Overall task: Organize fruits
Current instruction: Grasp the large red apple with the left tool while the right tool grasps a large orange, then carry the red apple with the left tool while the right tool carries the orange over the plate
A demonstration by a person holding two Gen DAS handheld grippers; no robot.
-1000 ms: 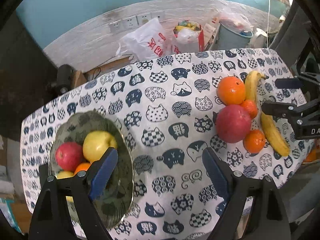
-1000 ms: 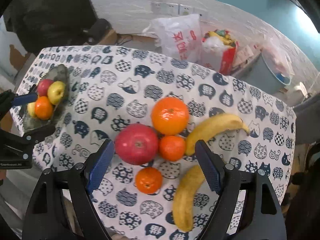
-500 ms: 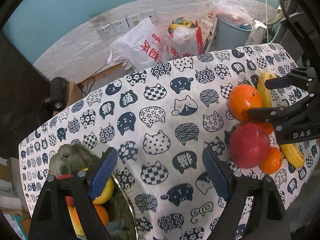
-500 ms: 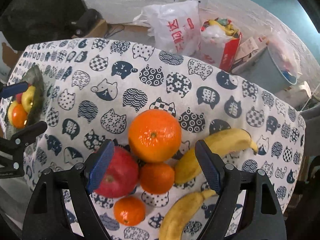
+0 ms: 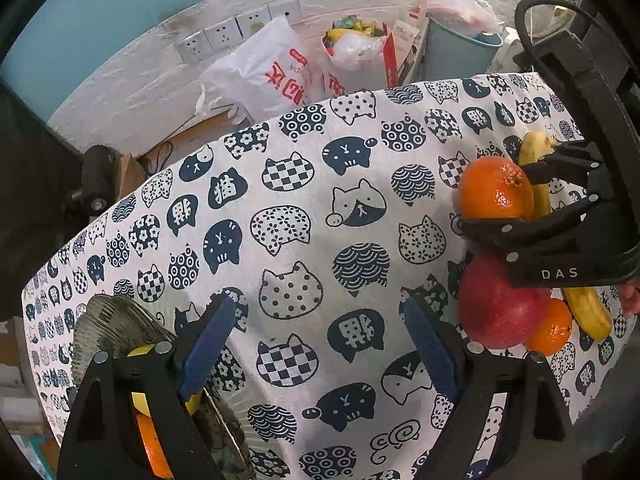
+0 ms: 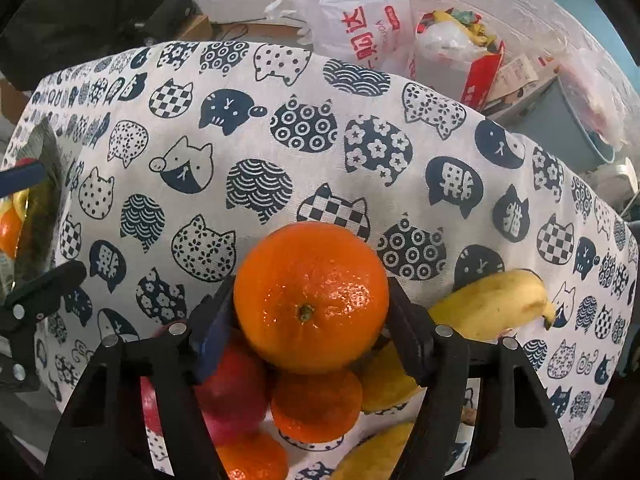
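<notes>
My left wrist camera looked steeply down over the tablecloth. My right sat close above the large orange. Both shared that cloth.

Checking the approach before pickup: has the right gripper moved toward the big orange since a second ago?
Yes. The right gripper has come down over the cat-print tablecloth; its jaws, just closing, now flank the large round orange.

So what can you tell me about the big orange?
The big orange is round, bright and shiny, with dimpled peel and a small greenish stem scar facing the camera. It sits on the cat-print tablecloth, at the far end of the fruit pile, beside a red apple, a smaller orange and a banana. The right tool has just been closing around it, its dark pads at both sides.
</notes>
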